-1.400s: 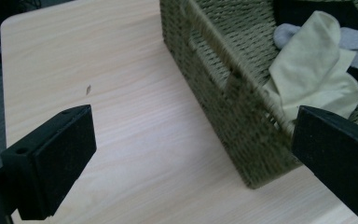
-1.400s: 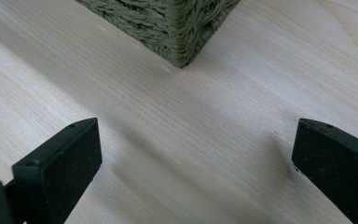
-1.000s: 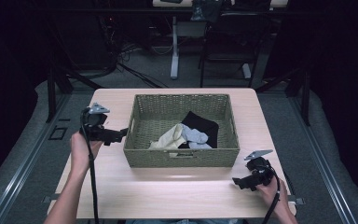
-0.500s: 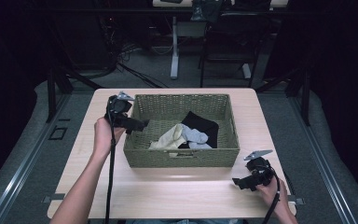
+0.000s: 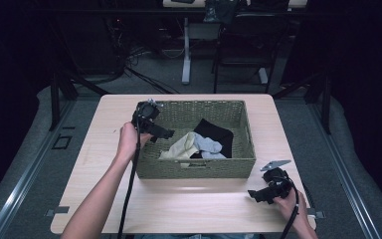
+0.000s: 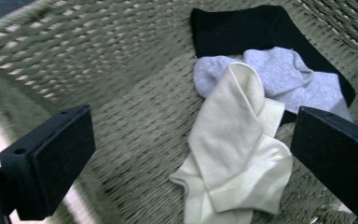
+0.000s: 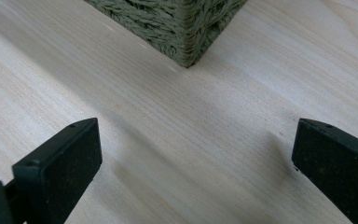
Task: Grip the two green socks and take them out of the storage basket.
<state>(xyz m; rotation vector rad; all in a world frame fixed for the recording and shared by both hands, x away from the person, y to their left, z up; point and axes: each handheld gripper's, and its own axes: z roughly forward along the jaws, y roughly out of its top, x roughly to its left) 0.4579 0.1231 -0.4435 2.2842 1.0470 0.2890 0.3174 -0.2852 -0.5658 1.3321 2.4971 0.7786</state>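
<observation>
Left claw (image 5: 165, 132) now over basket (image 5: 238, 162), cream sock (image 6: 233, 154) lengthwise toward it.

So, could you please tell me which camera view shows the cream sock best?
The left gripper view: the cream sock lies large and sharp between the open left tongs, folded over a grey sock. The high view shows it small inside the basket. The right gripper view looks at a basket corner and table.

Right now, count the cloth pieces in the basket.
3 in the wicker basket: a cream sock nearest, a grey sock partly beneath it, a black piece at the bottom. More may be hidden underneath.
</observation>
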